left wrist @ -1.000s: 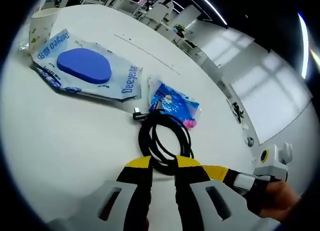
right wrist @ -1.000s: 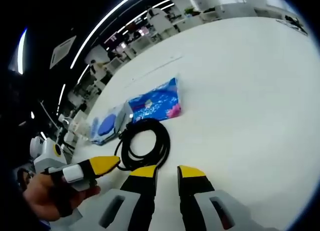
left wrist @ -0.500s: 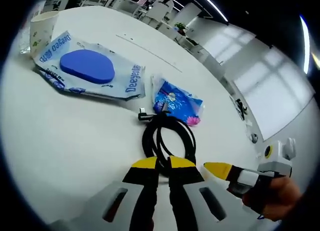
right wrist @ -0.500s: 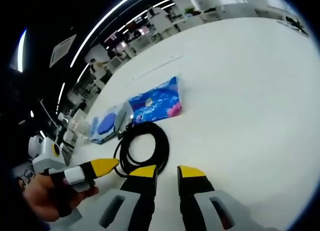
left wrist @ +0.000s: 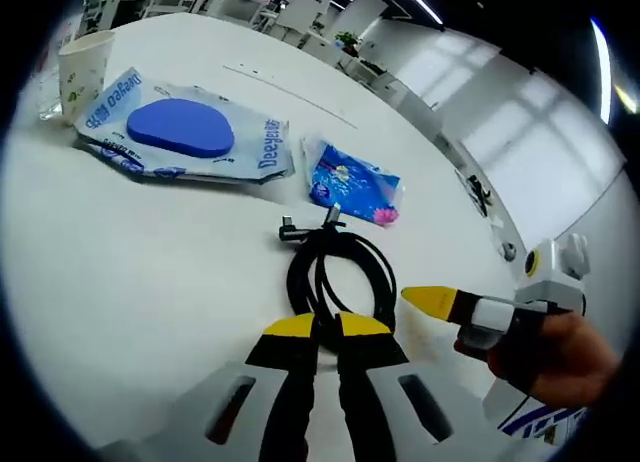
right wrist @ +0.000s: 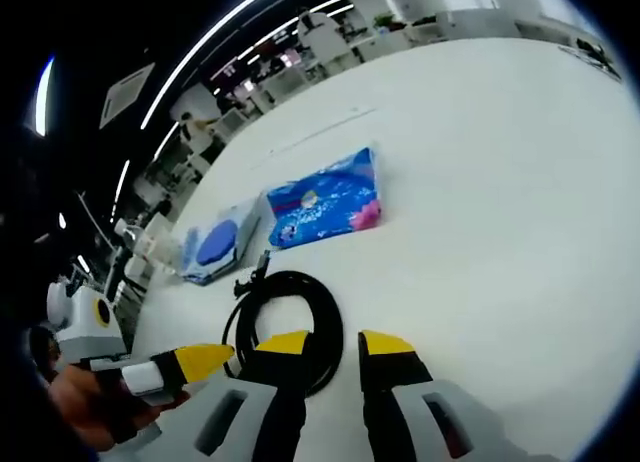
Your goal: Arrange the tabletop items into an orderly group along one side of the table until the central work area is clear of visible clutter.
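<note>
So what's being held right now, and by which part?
The left gripper pinches the coiled black cable at the loop's near edge; the right gripper is open, holding nothing.

Right tongs (right wrist: 330, 344) parted beside black cable coil (right wrist: 285, 327).

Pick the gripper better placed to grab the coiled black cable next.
Left, probably. The left gripper already straddles the near loop of the black cable; the right gripper sits beside the coil, jaws over bare table.

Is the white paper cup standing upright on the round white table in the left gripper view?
Yes: the white paper cup stands upright on the white table, beside the flat packet with the blue oval pad.
</note>
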`<state>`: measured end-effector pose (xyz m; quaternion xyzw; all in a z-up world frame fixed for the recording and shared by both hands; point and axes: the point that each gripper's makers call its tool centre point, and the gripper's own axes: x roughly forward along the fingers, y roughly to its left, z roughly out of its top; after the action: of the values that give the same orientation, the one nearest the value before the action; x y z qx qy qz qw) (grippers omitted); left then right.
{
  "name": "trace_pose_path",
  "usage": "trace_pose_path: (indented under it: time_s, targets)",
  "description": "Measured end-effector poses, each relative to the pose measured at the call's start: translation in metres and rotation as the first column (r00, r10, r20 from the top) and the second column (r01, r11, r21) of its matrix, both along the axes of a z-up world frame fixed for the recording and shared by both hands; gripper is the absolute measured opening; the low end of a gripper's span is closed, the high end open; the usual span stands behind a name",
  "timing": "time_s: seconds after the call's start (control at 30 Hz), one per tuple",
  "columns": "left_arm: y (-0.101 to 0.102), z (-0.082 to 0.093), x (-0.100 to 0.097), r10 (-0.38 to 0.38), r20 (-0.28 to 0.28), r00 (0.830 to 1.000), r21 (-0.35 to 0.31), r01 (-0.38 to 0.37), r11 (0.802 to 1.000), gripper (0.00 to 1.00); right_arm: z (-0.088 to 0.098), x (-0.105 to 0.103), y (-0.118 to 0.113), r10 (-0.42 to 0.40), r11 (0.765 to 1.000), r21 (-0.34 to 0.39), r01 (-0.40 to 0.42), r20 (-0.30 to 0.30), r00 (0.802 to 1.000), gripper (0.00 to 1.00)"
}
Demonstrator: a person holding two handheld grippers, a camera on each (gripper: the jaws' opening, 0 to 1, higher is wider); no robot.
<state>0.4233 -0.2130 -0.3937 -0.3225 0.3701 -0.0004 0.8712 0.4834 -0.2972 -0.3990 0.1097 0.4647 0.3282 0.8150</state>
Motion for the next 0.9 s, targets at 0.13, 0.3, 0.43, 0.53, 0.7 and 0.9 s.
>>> trace_pose_path:
  time_s: [0.13,0.3,0.43,0.53,0.7,0.9]
  targets:
    - [0.003,0.001,-0.009,-0.013,-0.008,1.0,0.007,0.013,1.0,0.03,-0.002,-0.008,0.008,0.036,0.999,-0.019,-0.036,0.006,0.999,0.18]
    - [0.012,0.001,-0.017,-0.021,-0.013,1.0,0.022,0.021,1.0,0.03,-0.007,-0.023,0.023,0.077,0.997,-0.029,-0.077,-0.001,0.997,0.18]
    - [0.019,-0.001,-0.024,-0.025,-0.015,1.0,0.027,0.026,0.999,0.03,-0.006,-0.032,0.03,0.103,0.994,-0.039,-0.103,0.0,0.995,0.18]
    - [0.019,-0.001,-0.028,-0.027,-0.015,1.0,0.025,0.027,0.999,0.03,-0.002,-0.037,0.033,0.111,0.993,-0.051,-0.11,0.004,0.994,0.18]
    - [0.023,-0.002,-0.033,-0.017,-0.019,1.0,0.01,0.017,1.0,0.03,-0.005,-0.04,0.039,0.12,0.991,-0.063,-0.12,0.006,0.993,0.18]
    - [0.025,0.0,-0.04,-0.034,-0.019,0.999,0.018,0.034,0.999,0.03,-0.009,-0.04,0.041,0.115,0.99,-0.082,-0.113,0.013,0.993,0.15]
